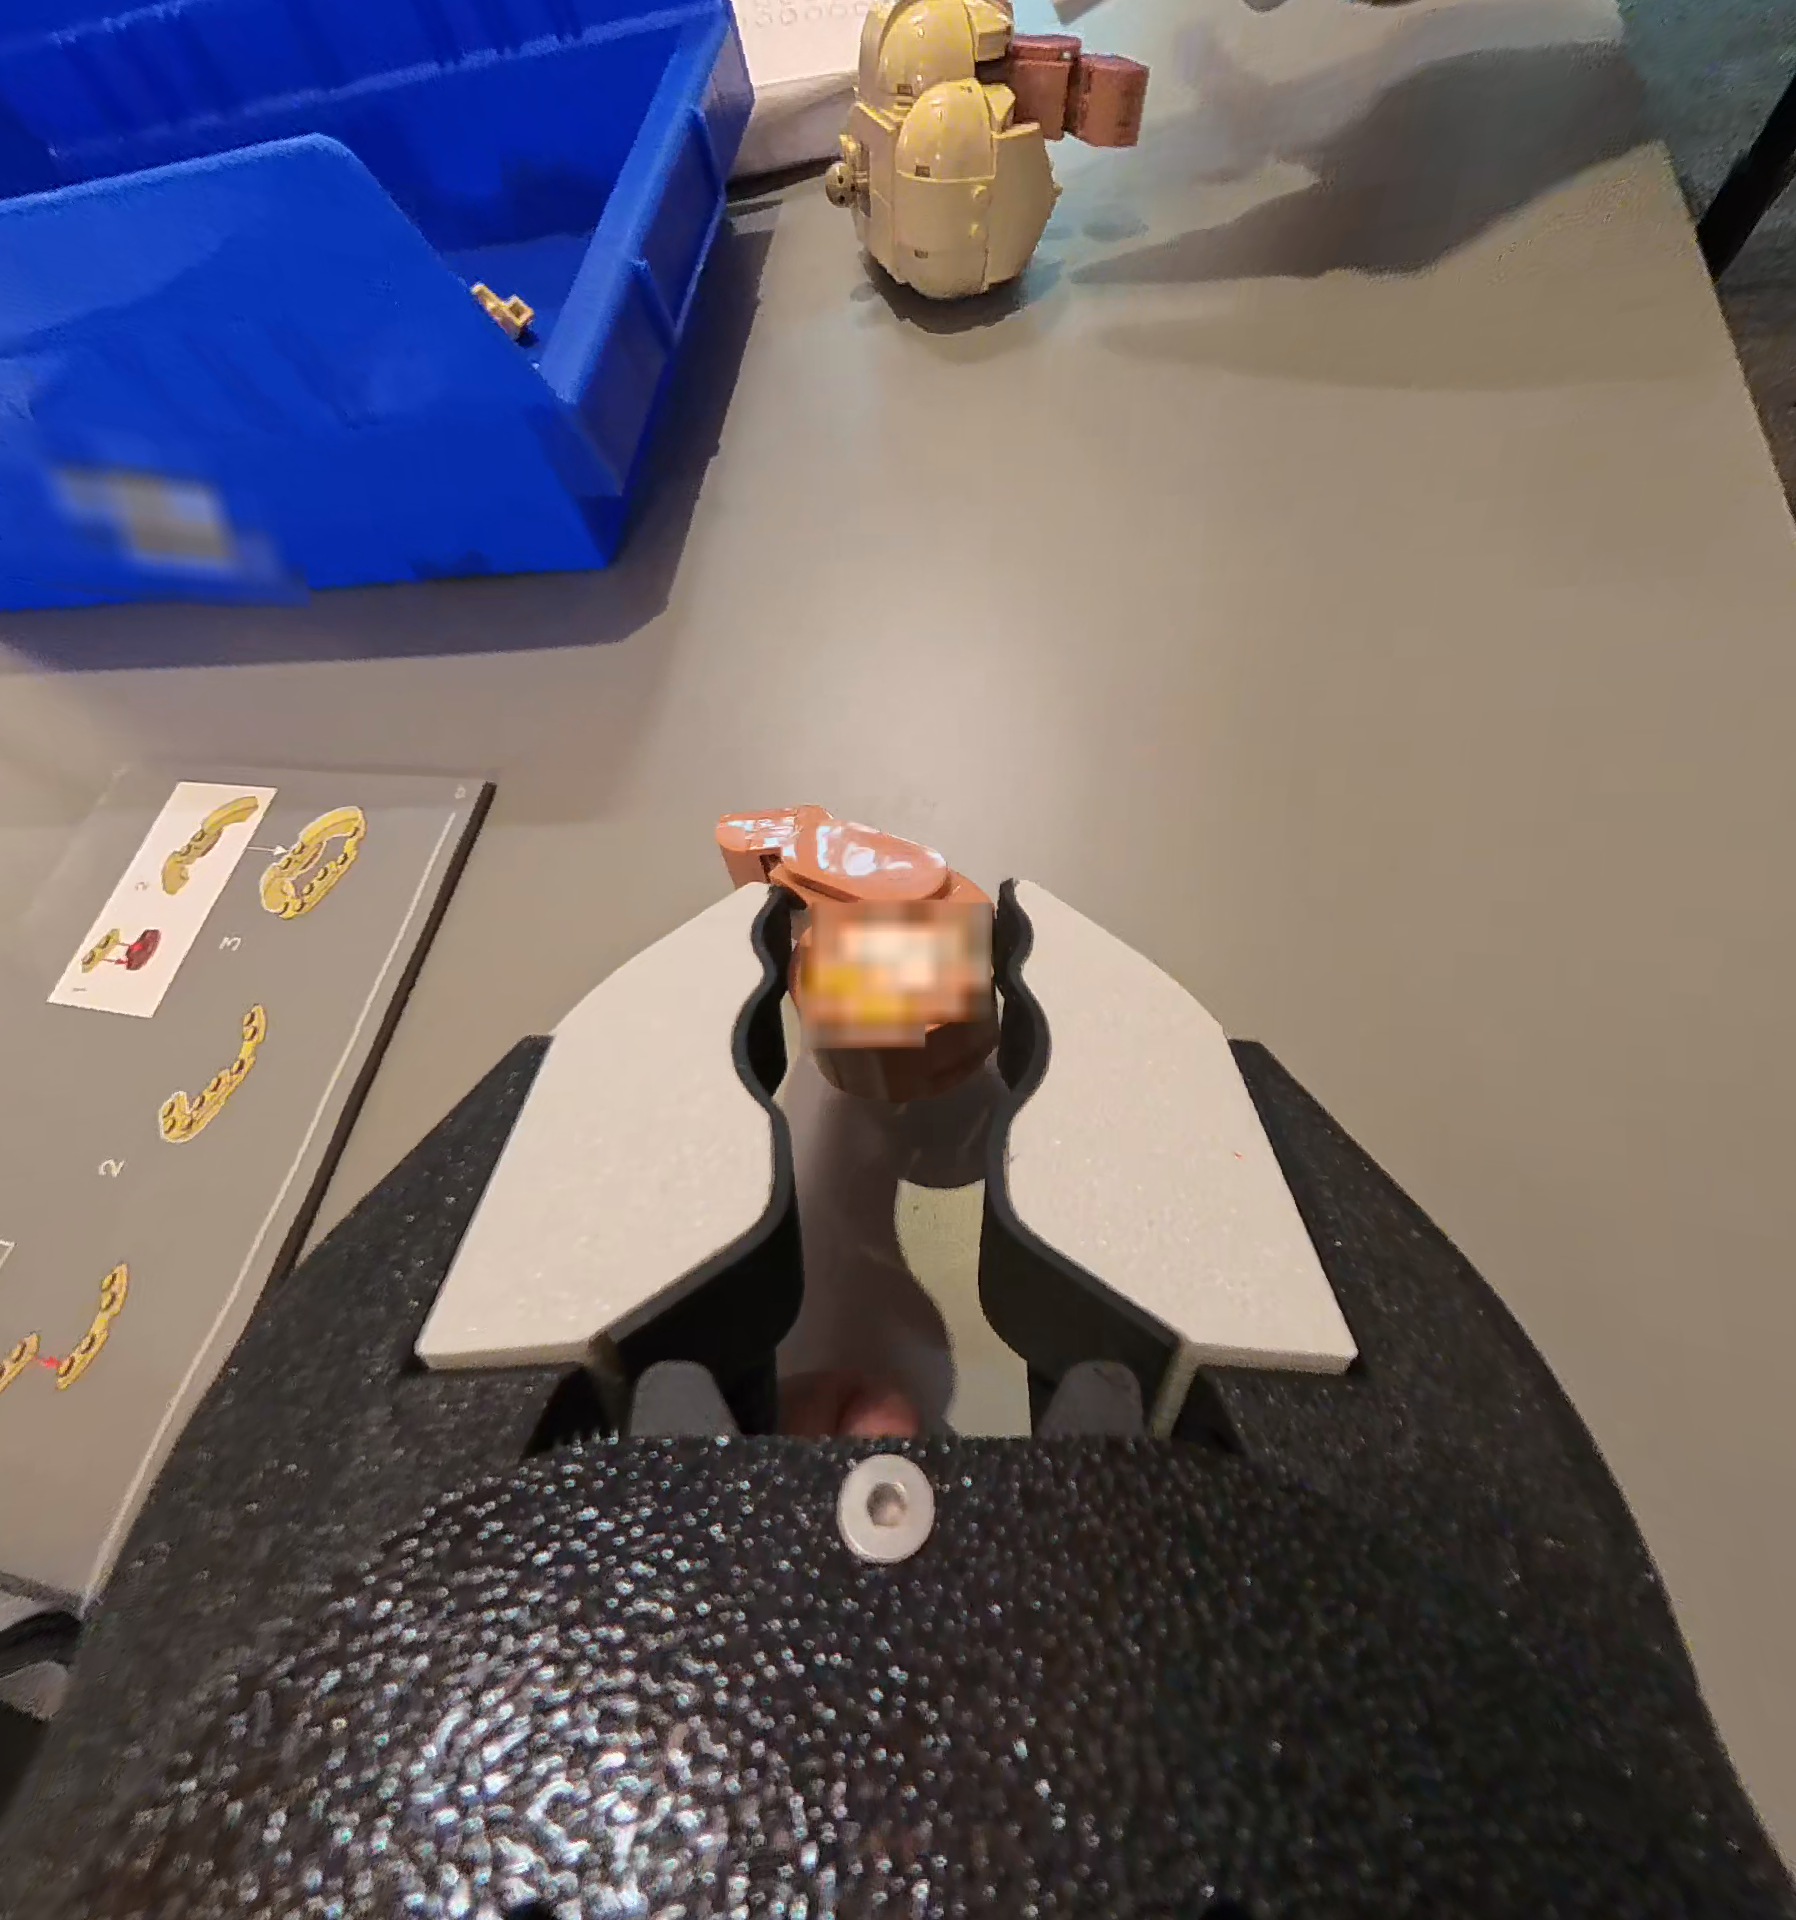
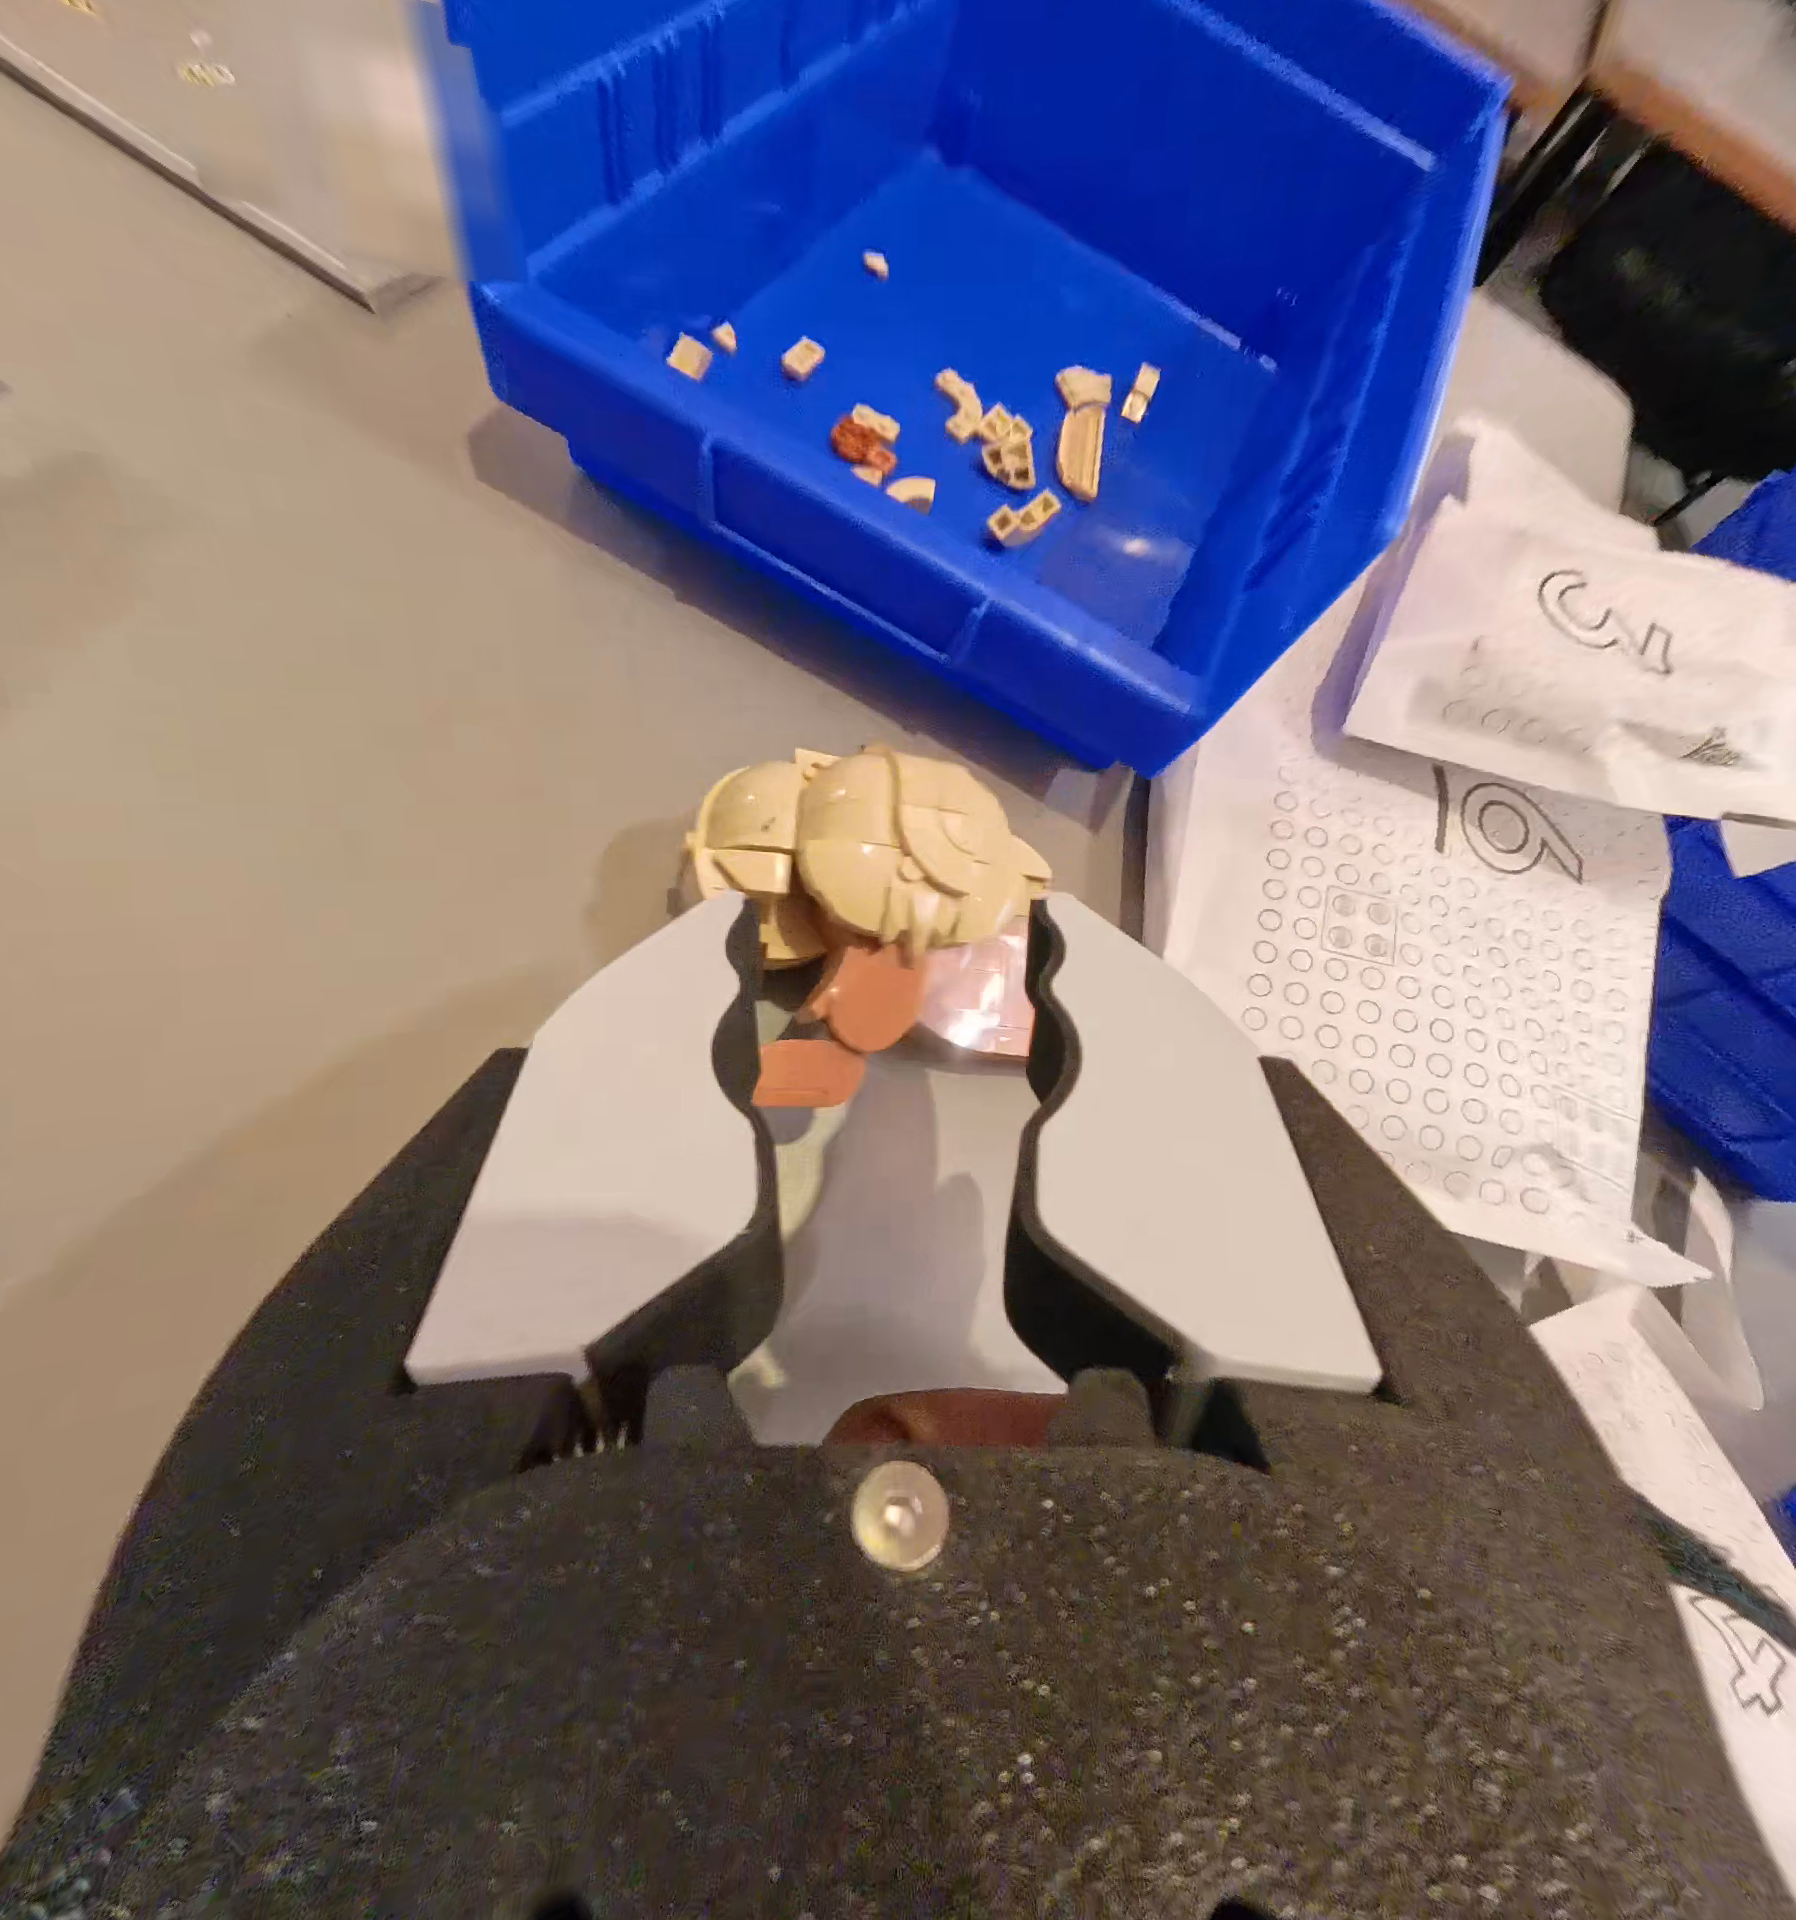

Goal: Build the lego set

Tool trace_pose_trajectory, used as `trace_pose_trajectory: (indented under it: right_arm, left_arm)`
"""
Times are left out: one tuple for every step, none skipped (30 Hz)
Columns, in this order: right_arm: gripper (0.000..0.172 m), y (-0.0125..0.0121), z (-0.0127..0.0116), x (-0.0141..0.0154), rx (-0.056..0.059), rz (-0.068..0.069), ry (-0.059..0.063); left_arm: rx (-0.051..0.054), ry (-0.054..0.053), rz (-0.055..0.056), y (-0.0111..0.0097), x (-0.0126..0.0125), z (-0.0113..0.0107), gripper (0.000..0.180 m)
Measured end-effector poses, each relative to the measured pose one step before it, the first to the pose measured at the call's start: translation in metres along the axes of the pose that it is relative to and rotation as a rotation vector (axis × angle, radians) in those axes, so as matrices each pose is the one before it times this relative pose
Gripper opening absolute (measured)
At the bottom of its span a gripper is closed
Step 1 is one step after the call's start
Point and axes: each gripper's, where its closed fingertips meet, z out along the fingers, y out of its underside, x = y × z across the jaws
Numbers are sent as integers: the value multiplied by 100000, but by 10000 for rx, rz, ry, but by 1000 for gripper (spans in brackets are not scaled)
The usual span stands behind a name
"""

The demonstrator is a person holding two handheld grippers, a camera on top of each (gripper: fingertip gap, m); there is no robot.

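1. Left gripper (image 1: pixel 892 935): we see the jaws clamped on a brown piece (image 1: pixel 842 862), a pad pressed on each side. It is held off the surface (image 1: pixel 1289 727), and its glossy flat top sticks out past the tips.
2. Right gripper (image 2: pixel 883 966): the jaws are apart. A tan model (image 2: pixel 873 831) stands on the surface right at the tips, and its brown parts reach in between the jaws. We see a gap at the left pad; contact at the right pad is unclear.
3. The model looks part-built: two rounded tan shells side by side, with brown blocks on the near side.
4. A blue bin (image 2: pixel 873 613) sits ahead of the right jaws, with loose bricks (image 2: pixel 1008 447) on its floor, mostly tan.
5. A booklet (image 1: pixel 250 1039) lies open left of the left jaws. White sheets (image 2: pixel 1445 987) lie right of the right jaws.
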Motion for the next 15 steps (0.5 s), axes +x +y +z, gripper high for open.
trace_pose_trajectory:
  right_arm:
    - [51,98,310,311,-230,13,-215]
    - [52,33,244,67,-186,-44,-310]
    - [53,-40,208,-126,-131,-26,-392]
    - [54,-174,149,-175,-23,12,-397]
    - [54,-251,99,-149,48,68,-344]
    - [54,-155,103,-74,-21,109,-290]
    - [56,-59,137,-119,-80,114,-288]
    - [58,55,165,-109,-138,108,-249]
    - [59,101,193,100,-144,64,-81]
    - [60,89,188,263,-122,-14,59]
    - [60,42,141,195,-72,-35,3]
    - [59,-88,64,89,16,45,-74]
    - [58,-187,20,65,68,115,-106]
    - [57,-182,11,29,62,129,-117]
    - [56,-131,73,-18,9,124,-129]
  left_arm:
    - [-42,-13,47,-61,36,194,37]
    - [-36,-19,45,-48,28,163,37]
    - [-27,-22,55,-44,16,145,37]
    - [-23,-6,73,-40,27,112,37]
    - [-18,1,79,-24,12,107,37]
    - [-12,-16,66,-17,-26,79,37]
    - [-20,-38,42,-3,-64,77,37]
    - [-30,-39,30,14,-84,74,37]
    - [-31,-24,29,32,-61,67,37]
    - [-26,-11,33,31,-37,39,37]
    - [-14,2,34,15,-2,22,37]
    - [3,19,24,1,24,6,37]
    - [18,16,16,-19,34,-20,37]
    - [19,6,21,-18,24,-26,37]
    - [4,8,31,3,32,-9,37]
